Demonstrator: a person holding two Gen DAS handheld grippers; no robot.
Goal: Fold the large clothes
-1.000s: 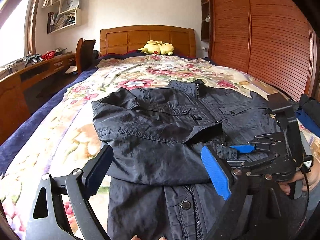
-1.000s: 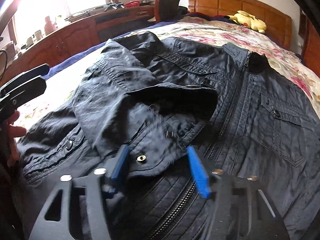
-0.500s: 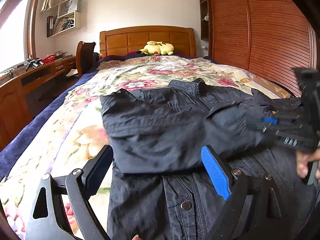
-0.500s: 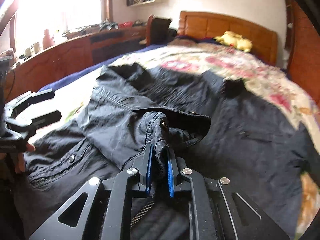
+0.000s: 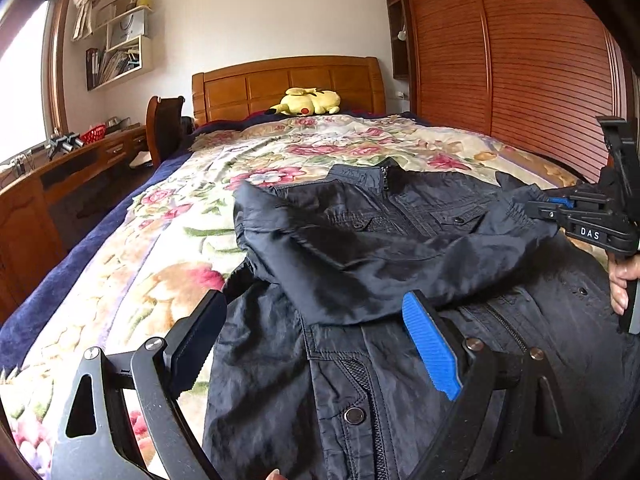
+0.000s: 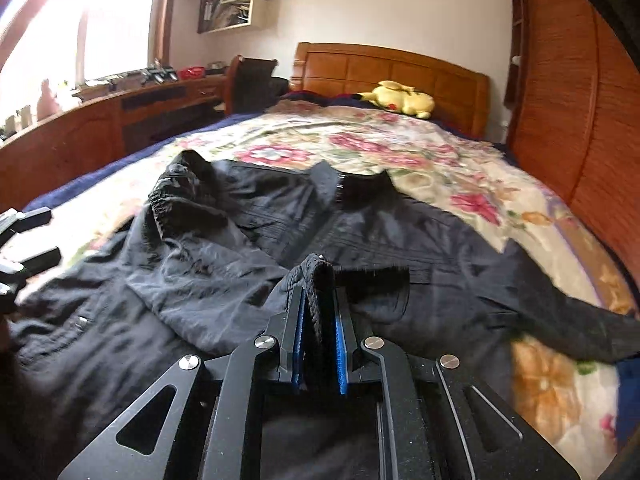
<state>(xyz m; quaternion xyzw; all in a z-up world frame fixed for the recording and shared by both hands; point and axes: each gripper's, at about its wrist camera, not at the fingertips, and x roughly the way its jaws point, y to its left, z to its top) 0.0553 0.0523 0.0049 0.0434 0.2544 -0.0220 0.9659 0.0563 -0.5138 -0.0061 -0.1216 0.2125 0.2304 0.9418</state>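
Observation:
A dark navy jacket (image 5: 360,360) lies front up on the floral bedspread (image 5: 160,248), collar toward the headboard. My left gripper (image 5: 312,312) hovers open over the jacket's lower left part, with nothing pressed between its pads. My right gripper (image 6: 319,300) is shut on the sleeve cuff (image 6: 316,276), held a little above the jacket. In the left wrist view the right gripper (image 5: 560,210) is at the right edge, and the sleeve (image 5: 400,264) stretches across the jacket's chest to it. The other sleeve (image 6: 580,320) trails off to the right in the right wrist view.
A yellow plush toy (image 5: 308,102) rests by the wooden headboard (image 5: 288,80). A slatted wooden wardrobe (image 5: 520,60) runs along the right of the bed. A desk (image 5: 60,168) and chair (image 5: 164,128) stand on the left. A hand (image 5: 622,280) holds the right gripper's handle.
The right gripper shut on the sleeve cuff, lifted it and drew the sleeve to the right across the jacket's front. The left gripper stayed open in place.

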